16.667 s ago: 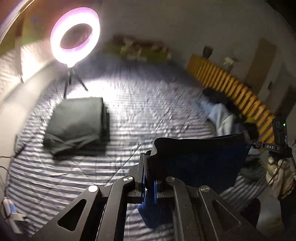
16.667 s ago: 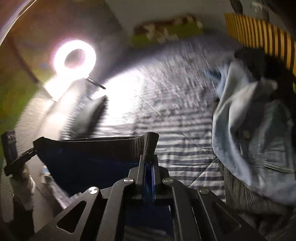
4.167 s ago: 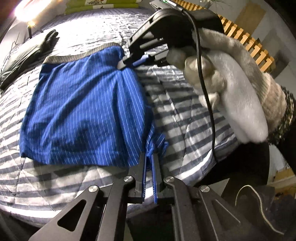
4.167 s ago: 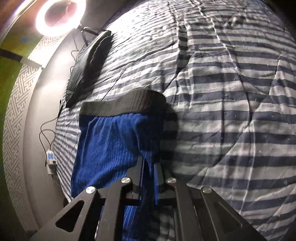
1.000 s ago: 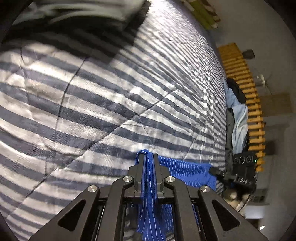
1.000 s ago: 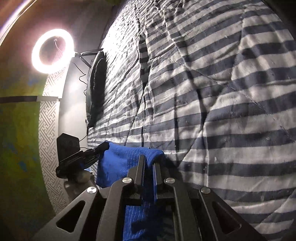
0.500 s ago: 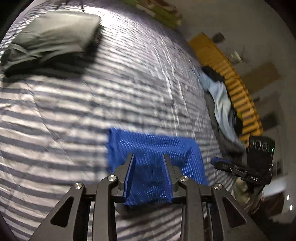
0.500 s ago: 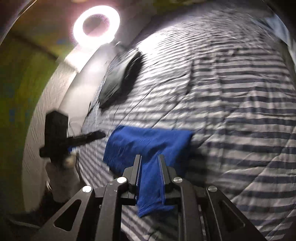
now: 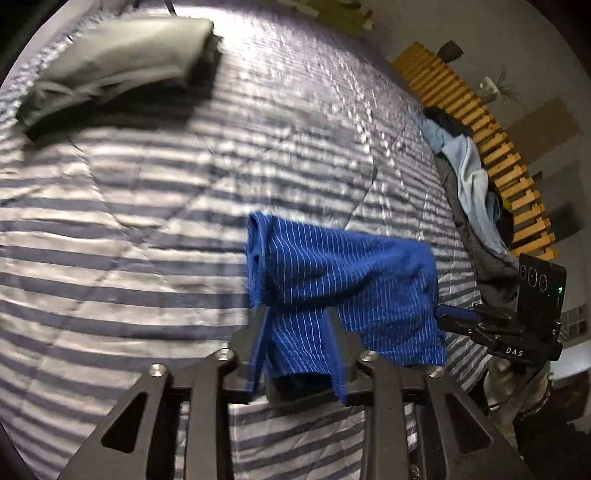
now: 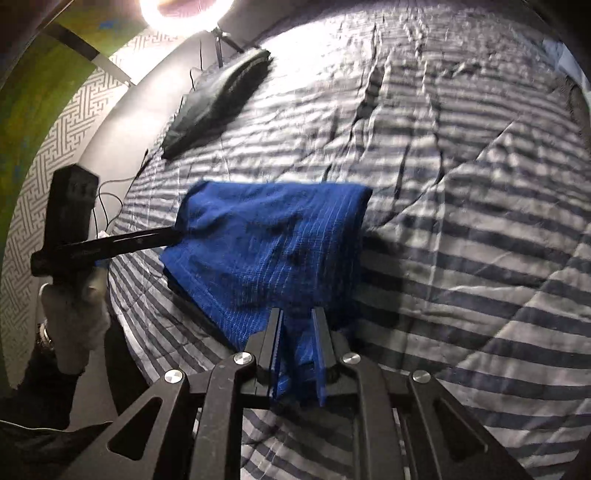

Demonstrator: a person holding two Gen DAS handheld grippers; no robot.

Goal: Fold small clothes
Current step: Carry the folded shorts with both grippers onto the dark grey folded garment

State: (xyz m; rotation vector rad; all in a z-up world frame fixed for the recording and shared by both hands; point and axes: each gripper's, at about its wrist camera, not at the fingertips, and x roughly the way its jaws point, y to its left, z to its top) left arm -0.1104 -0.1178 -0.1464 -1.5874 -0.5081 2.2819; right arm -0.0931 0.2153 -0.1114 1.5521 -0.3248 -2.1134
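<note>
Blue pinstriped shorts [image 9: 343,273] lie folded on the striped bedcover [image 9: 110,221]. My left gripper [image 9: 297,321] is open at their near left corner, with blue cloth loose between its spread fingers. In the right wrist view the shorts [image 10: 273,240] fill the middle. My right gripper [image 10: 298,317] stands open at their near edge, a fold of cloth still between its fingers. The other gripper shows at the cloth's side in each view: the right one [image 9: 454,317], and the left one [image 10: 162,236], held in a gloved hand [image 10: 74,306].
A dark folded garment [image 9: 122,55] lies at the far left of the bed. A heap of light blue and dark clothes [image 9: 472,177] sits by a yellow slatted rail [image 9: 480,122]. A ring light [image 10: 184,11] and cables [image 10: 110,192] are at the bed's left side.
Both grippers carried the shorts' bottom edge over and laid it down as a fold. Both then went from shut to open and drew back a little from the cloth.
</note>
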